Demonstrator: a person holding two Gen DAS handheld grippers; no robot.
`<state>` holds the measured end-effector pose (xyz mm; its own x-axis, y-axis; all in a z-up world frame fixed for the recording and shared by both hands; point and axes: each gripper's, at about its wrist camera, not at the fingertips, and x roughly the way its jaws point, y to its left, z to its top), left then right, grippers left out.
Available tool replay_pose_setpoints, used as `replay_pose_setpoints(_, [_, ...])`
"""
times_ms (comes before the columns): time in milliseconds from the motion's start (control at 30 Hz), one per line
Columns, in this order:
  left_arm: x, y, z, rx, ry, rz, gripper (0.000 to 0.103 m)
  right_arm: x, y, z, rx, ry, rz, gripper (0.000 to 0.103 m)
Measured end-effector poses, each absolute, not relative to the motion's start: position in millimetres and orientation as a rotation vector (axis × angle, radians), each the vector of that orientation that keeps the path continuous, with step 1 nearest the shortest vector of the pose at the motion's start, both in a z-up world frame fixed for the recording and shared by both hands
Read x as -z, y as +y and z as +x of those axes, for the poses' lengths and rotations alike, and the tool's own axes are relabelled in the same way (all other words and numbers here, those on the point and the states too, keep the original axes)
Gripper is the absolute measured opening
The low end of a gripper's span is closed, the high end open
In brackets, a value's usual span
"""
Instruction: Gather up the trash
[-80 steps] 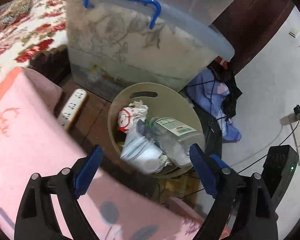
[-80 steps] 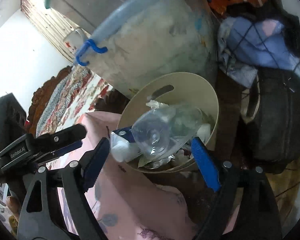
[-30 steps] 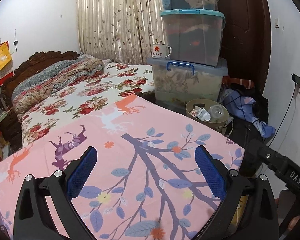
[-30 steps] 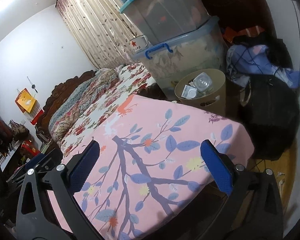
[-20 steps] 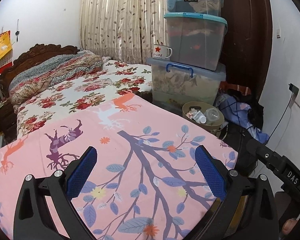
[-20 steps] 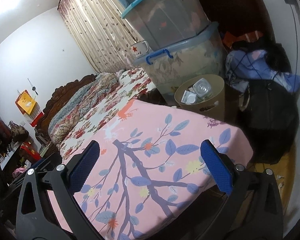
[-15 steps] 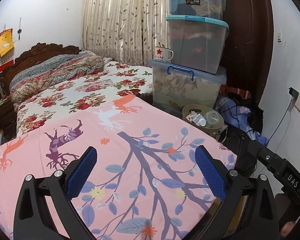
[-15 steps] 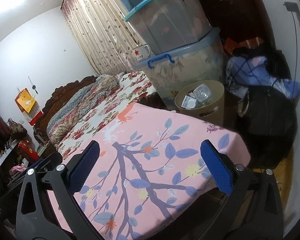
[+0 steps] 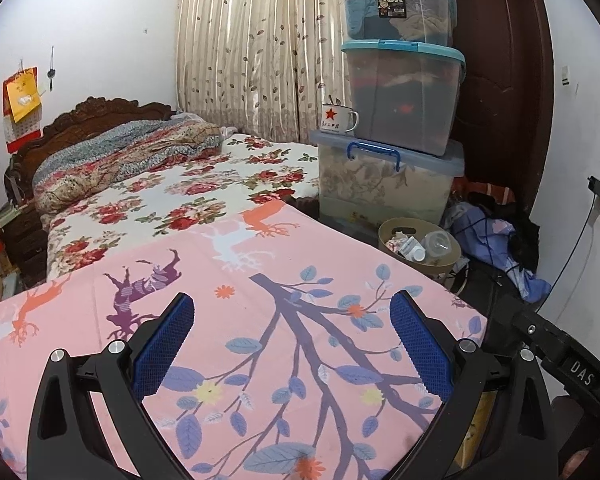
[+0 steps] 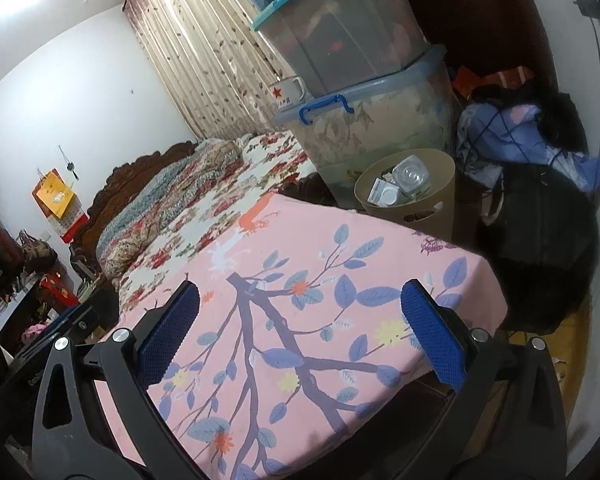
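A tan waste bin (image 9: 444,264) (image 10: 440,196) stands on the floor past the far corner of the pink table cover. It holds a clear plastic bottle (image 9: 439,241) (image 10: 410,176), a white box and crumpled wrappers. My left gripper (image 9: 292,344) hovers open over the pink cover, well short of the bin, with nothing between its blue pads. My right gripper (image 10: 300,328) is also open and empty above the same cover. Part of the right gripper's black body shows at the lower right of the left wrist view.
The pink cloth with leaf and deer print (image 9: 260,320) (image 10: 300,300) spans the foreground. Behind it lies a bed with a floral sheet (image 9: 180,196). Stacked storage boxes (image 9: 400,92) with an enamel mug (image 9: 338,119) stand beside the bin. Clothes and a black bag (image 10: 540,240) fill the right floor.
Both grippers have pulled back and up from right over the bin to above the pink cover. In the last half second the views barely shift. Both stay open.
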<state>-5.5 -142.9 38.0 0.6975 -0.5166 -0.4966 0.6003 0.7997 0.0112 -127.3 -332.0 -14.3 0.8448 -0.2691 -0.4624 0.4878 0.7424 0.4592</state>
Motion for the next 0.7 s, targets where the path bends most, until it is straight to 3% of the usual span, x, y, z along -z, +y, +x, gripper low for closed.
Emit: replay_pose_setpoints(700, [-38.6, -125.5, 9.4, 0.596, 0.499, 0.169, 0.095, 14.3, -323.8, -116.5, 0.433, 0.413, 0.597, 0.1])
